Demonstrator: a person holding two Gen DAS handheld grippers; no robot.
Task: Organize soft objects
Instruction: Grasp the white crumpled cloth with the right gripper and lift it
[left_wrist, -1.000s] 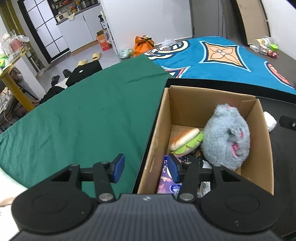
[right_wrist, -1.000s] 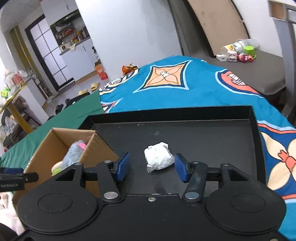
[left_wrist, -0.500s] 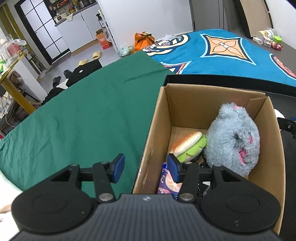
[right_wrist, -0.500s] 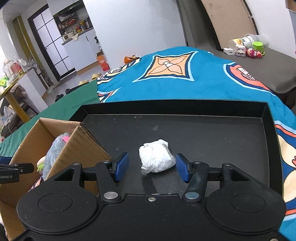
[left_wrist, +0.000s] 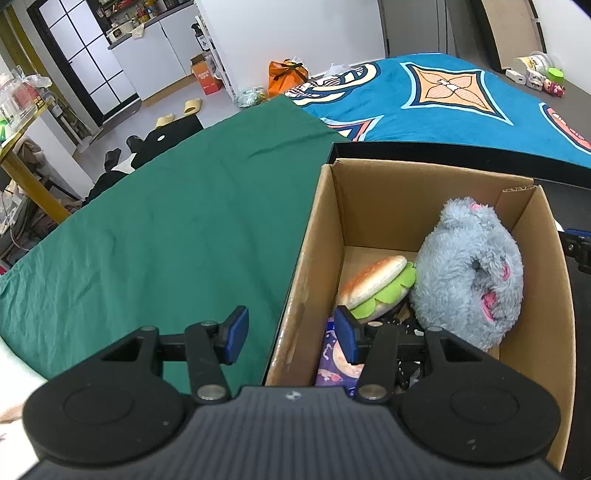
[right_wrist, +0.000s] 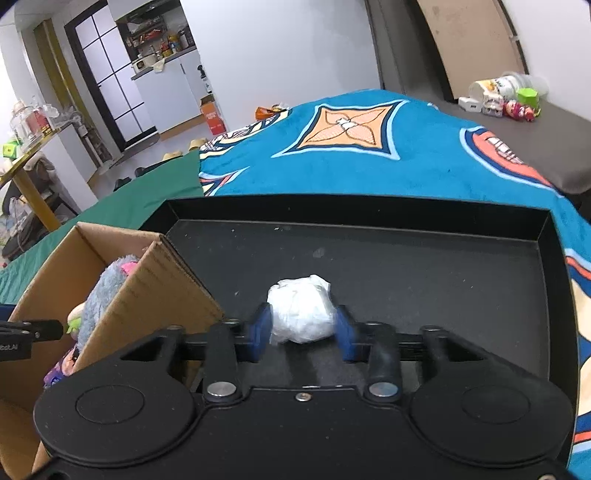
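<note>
A cardboard box (left_wrist: 317, 229) stands at the left end of a black tray (right_wrist: 406, 266). It holds a grey plush toy (left_wrist: 469, 273), a soft burger (left_wrist: 376, 280) and a purple packet (left_wrist: 332, 362). My left gripper (left_wrist: 291, 334) is open, its jaws straddling the box's left wall. My right gripper (right_wrist: 301, 330) has closed on a white crumpled soft ball (right_wrist: 301, 310) resting on the tray floor, both pads touching it. The box (right_wrist: 147, 280) and the plush (right_wrist: 103, 291) also show in the right wrist view.
A green cloth (left_wrist: 166, 229) covers the surface left of the box. A blue patterned blanket (right_wrist: 369, 147) lies beyond the tray. Small toys and containers (right_wrist: 506, 98) sit on a grey surface at the far right.
My right gripper has moved forward around the white ball and its jaws have closed onto it. My left gripper has shifted slightly along the box wall and stays open.
</note>
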